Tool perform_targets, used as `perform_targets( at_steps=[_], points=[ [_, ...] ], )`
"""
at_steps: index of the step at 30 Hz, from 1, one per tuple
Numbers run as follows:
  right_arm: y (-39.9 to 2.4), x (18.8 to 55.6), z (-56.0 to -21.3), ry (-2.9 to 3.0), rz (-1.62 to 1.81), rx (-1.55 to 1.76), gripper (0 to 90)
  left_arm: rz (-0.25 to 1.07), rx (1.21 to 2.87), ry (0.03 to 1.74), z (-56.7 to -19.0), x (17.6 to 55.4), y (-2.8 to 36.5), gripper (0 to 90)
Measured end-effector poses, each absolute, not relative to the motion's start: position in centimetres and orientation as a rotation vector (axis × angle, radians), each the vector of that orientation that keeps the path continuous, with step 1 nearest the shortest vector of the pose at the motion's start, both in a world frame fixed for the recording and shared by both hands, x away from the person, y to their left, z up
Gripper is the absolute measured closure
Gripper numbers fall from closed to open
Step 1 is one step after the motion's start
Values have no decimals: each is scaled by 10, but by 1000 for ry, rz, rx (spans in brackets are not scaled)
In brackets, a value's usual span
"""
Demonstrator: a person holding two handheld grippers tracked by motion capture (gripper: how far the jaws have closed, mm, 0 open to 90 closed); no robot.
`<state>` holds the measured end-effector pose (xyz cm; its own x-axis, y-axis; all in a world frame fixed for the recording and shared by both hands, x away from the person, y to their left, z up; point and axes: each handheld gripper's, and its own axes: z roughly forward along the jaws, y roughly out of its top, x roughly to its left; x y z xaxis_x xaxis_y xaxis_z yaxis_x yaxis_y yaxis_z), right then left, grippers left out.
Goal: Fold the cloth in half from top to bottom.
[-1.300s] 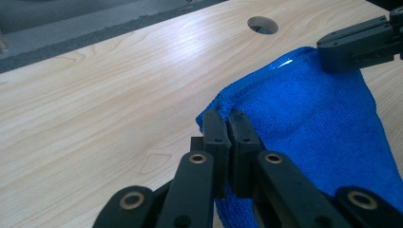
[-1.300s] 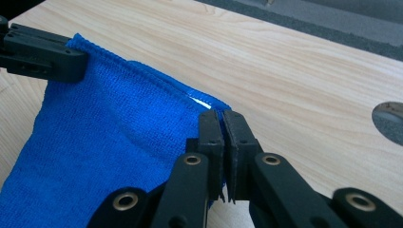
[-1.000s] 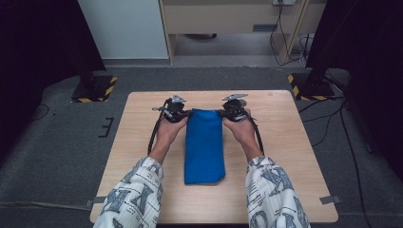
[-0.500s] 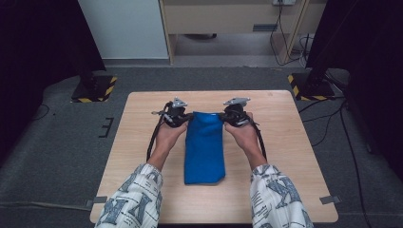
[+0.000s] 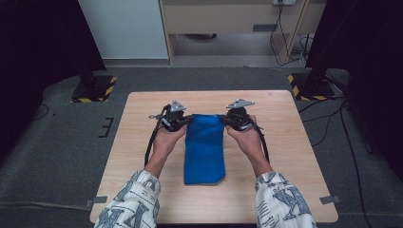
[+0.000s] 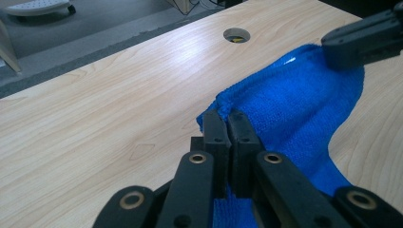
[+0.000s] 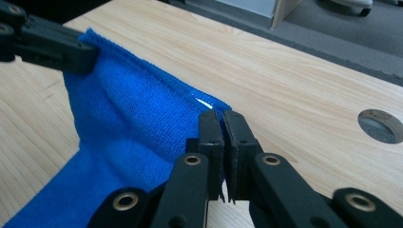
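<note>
Both claws are clamped on the far corners of the blue towel (image 5: 205, 148), left claw (image 5: 183, 120) and right claw (image 5: 227, 119), lifting that end while the rest lies mid-tabletop (image 5: 138, 142). The grips are only on the hem (thin bite), so an uneven pull could slip a corner loose.

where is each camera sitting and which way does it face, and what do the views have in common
High view: fixed above the person's side, facing forward and down on the wooden table; forearms, hands, left gripper and right gripper show.
Left gripper view: rides the left gripper, looking along its shut fingers across the table; the right gripper shows top right.
Right gripper view: rides the right gripper, looking along its fingers; the left gripper shows top left.
Shared: all show the blue towel, pinched at its two far corners.
</note>
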<state>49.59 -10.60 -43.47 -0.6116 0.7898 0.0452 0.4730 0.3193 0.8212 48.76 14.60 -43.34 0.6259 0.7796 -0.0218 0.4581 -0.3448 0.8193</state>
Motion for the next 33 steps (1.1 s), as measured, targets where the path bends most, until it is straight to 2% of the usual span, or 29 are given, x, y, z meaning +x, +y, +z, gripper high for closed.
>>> perform_targets(
  at_steps=[12, 33],
  points=[
    [-102, 486, -433, 2220, 1234, 1103, 872, 486, 1972, 962, -434, 471, 156, 880],
    [-107, 432, -455, 2310, 1208, 996, 869, 410, 1996, 926, -455, 424, 158, 878]
  ],
)
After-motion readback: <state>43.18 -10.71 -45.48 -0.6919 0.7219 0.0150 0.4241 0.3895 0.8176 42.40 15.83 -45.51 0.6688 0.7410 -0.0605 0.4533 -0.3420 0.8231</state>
